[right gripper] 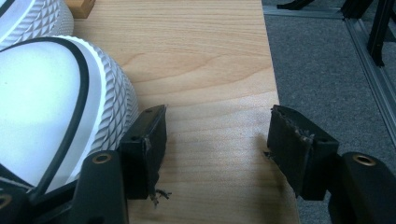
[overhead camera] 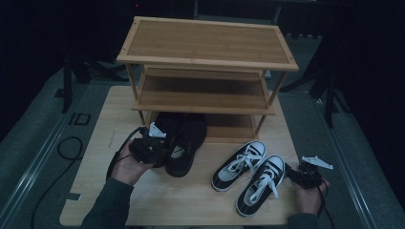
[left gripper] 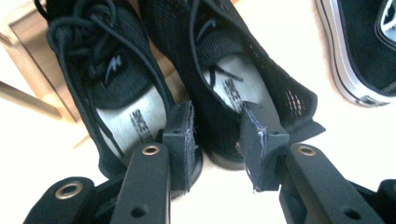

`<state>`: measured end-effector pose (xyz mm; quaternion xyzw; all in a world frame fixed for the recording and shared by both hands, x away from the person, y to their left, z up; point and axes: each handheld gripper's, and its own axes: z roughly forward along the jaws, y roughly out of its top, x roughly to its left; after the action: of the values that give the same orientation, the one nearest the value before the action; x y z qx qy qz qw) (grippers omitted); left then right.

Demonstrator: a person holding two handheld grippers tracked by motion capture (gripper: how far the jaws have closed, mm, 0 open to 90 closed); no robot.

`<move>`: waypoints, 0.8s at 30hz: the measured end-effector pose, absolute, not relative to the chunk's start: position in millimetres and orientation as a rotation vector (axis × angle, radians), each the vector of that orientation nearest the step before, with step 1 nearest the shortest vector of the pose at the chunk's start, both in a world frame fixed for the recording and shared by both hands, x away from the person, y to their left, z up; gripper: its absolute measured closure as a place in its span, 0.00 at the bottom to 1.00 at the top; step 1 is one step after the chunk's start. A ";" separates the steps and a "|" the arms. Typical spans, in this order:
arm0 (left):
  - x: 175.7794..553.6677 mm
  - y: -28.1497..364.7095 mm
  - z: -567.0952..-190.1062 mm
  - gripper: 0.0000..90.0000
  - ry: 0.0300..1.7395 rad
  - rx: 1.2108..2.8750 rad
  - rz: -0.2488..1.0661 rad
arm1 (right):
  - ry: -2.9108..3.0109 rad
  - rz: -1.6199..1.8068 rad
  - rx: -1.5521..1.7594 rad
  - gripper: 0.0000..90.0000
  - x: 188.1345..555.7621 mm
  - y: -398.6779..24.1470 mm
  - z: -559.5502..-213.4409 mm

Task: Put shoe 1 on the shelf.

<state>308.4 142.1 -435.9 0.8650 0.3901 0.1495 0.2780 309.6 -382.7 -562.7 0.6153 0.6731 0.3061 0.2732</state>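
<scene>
The left gripper [left gripper: 215,135] straddles the adjoining heel walls of the black shoes [overhead camera: 180,140] by the rack [overhead camera: 206,59] – jaws spread, not yet pinching. The sneakers [overhead camera: 250,174] wait near the table's [overhead camera: 95,143] front edge; the right gripper [right gripper: 217,149] gapes empty – nothing is shelved.

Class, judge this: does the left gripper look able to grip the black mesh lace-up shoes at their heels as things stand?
Probably yes. The left gripper straddles the adjoining heel walls of the black mesh lace-up shoes, jaws apart, with nothing between them and the fabric.
</scene>
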 end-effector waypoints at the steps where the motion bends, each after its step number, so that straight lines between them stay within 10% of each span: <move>1: 307.4 142.7 -436.4 0.74 1.044 2.325 0.390 | 1.811 0.823 1.655 0.41 309.6 -382.7 -562.7; 24: 298.0 140.4 -491.0 0.78 1.050 2.358 0.291 | 1.811 0.823 1.655 0.41 309.6 -382.6 -562.8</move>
<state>298.0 140.4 -491.0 0.8744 0.3894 0.1078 0.2685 309.6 -382.6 -562.8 0.6152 0.6732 0.3058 0.2736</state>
